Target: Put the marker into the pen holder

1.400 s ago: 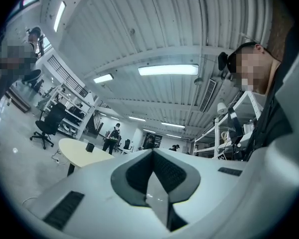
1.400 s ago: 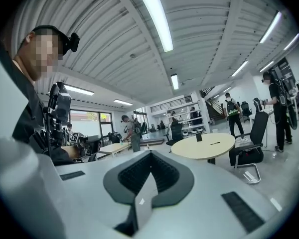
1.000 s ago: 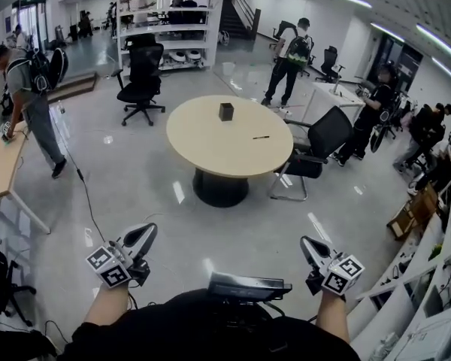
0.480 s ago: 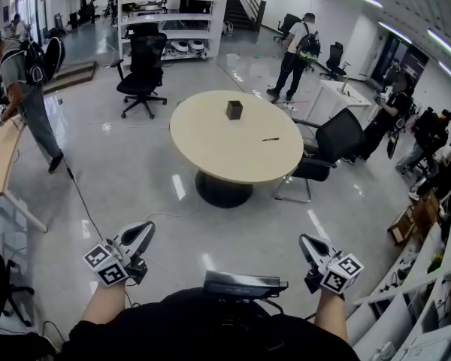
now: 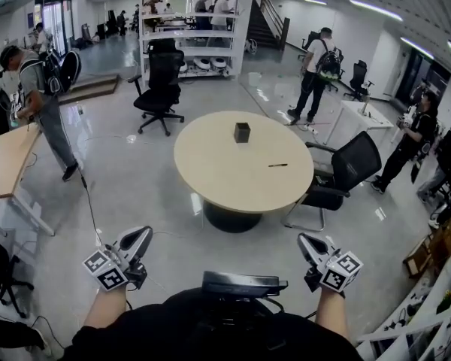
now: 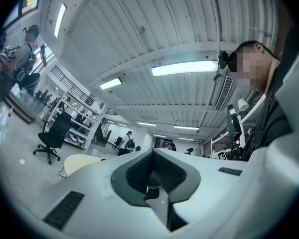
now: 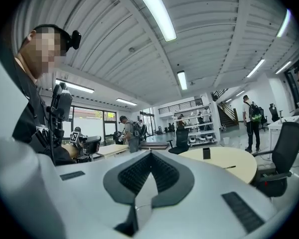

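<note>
A round beige table (image 5: pixel 233 175) stands several steps ahead on the floor. On its far side sits the black square pen holder (image 5: pixel 242 132). The dark marker (image 5: pixel 278 165) lies flat on the table's right part, well apart from the holder. My left gripper (image 5: pixel 140 240) and right gripper (image 5: pixel 309 247) hover low in the head view, far short of the table, both shut with nothing in them. The right gripper view also shows the table (image 7: pixel 239 166), the pen holder (image 7: pixel 206 153) and the marker (image 7: pixel 230 167) beyond the closed jaws.
A black office chair (image 5: pixel 342 171) stands at the table's right, another chair (image 5: pixel 162 81) farther back left. A wooden desk (image 5: pixel 7 164) is at left with a person (image 5: pixel 41 100) beside it. More people (image 5: pixel 316 70) stand behind. A cable (image 5: pixel 90 209) runs across the floor.
The table has come lower and larger in the head view, so I am closer to it. Both grippers stay shut in about the same place in the view.
</note>
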`<state>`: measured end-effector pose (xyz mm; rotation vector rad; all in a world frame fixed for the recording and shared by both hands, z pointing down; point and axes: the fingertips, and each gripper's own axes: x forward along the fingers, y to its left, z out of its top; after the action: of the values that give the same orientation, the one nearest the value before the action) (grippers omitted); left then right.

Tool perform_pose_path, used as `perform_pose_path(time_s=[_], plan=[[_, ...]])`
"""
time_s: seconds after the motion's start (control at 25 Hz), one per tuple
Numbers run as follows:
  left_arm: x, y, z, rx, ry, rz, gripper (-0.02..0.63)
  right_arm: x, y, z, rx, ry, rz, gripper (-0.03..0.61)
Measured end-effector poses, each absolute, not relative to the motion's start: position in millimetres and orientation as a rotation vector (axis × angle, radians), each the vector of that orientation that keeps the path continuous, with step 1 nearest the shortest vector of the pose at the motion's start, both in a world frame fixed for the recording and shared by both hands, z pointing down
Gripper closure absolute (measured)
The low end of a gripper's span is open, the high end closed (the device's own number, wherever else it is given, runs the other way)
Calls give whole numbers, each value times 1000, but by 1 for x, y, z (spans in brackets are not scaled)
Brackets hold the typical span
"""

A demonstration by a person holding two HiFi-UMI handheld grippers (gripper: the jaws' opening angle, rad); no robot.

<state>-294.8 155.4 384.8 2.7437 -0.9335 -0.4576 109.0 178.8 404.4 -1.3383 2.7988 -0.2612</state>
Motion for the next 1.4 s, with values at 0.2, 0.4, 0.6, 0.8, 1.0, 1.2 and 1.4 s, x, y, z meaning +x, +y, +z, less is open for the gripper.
perform_pose_path(time_s=[0.2, 0.4, 0.6, 0.8, 1.0, 1.2, 1.4], plan=[[-222, 130, 382, 2737, -947, -461, 620, 175, 141, 407, -1295, 2825, -248, 577], [-171, 101, 387, 2741, -932, -394, 620, 219, 111, 432, -1288, 2811, -313, 577], [-153, 52, 392, 2726, -910, -373, 620, 239, 74, 452, -1316, 2793, -382, 577], [-146, -15, 404, 2729, -807, -386, 620, 238, 28, 455, -1400, 2781, -392, 577], [-167, -105, 407, 2730, -719, -401, 620, 214, -36, 437, -1493, 2751, -369, 577], [-207, -195, 397, 2781, -644, -376, 620, 169, -108, 426, -1557, 2721, -360, 576], [-227, -253, 397, 2781, -624, -362, 620, 129, -170, 425, -1518, 2767, -371, 576]])
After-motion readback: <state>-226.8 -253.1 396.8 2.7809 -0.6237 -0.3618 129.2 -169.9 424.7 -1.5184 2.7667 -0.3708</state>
